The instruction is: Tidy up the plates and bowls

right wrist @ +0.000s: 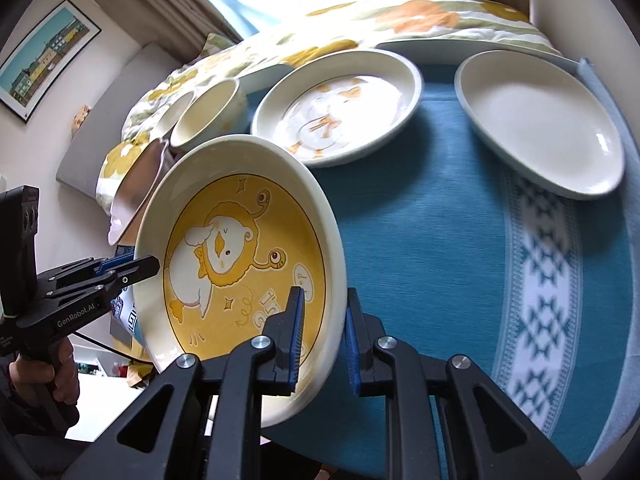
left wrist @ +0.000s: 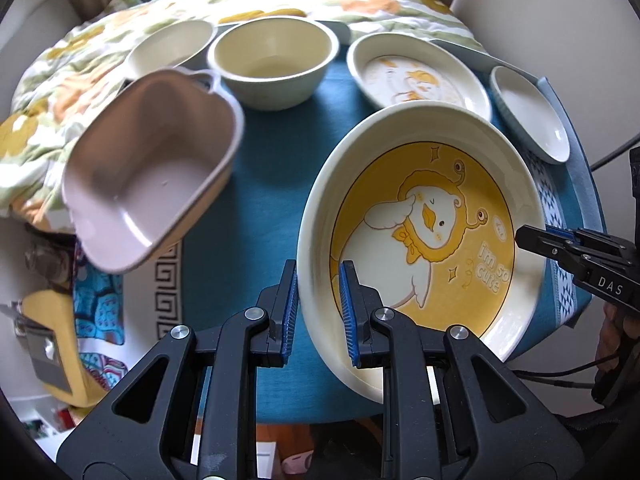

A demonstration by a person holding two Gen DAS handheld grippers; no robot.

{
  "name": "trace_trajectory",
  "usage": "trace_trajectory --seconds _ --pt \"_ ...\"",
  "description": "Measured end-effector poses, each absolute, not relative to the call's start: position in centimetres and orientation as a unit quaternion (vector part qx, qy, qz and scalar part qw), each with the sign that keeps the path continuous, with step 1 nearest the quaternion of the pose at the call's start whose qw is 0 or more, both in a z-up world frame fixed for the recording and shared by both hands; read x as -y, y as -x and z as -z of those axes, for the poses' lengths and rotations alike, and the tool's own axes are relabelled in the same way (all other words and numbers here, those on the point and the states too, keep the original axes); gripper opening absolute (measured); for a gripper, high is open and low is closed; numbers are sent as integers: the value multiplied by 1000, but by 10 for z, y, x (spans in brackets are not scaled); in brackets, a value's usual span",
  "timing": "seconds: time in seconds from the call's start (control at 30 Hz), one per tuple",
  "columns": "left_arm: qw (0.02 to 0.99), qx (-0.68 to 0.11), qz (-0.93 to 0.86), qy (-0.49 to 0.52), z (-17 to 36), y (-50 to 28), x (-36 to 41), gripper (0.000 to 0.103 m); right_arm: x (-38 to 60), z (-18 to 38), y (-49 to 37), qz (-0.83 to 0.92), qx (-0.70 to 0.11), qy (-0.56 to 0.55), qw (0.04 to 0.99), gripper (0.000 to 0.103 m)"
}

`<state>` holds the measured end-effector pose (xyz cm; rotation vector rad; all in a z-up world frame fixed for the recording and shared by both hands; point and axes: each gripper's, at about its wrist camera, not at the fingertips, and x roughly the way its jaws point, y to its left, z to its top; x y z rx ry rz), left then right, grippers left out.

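A cream plate with a yellow cartoon duck is lifted and tilted above the teal tablecloth, held from both sides. My left gripper is shut on its left rim, blue pads on either side of the edge. On the opposite rim my right gripper is shut the same way. Each gripper shows in the other's view: the right gripper at the plate's right edge, the left gripper at its left edge.
A pink bowl lies at the table's left. Behind stand two cream bowls, a second duck plate and a plain white plate. A floral quilt borders the far side.
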<state>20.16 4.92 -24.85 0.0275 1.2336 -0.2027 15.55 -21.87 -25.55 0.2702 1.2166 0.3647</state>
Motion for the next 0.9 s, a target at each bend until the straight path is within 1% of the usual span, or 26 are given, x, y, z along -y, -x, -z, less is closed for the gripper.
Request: trace_trajectory --seconds 0.3,0.43,0.9 --pt "798 -596 89 6 274 -206 -98 17 166 269 -172 -176 -589 -103 782 17" --pt "794 -601 92 14 284 -208 -102 17 163 272 -174 -169 -594 -93 781 17" --pt "797 -595 98 20 283 -205 -100 17 156 273 -171 -160 -590 -78 787 17"
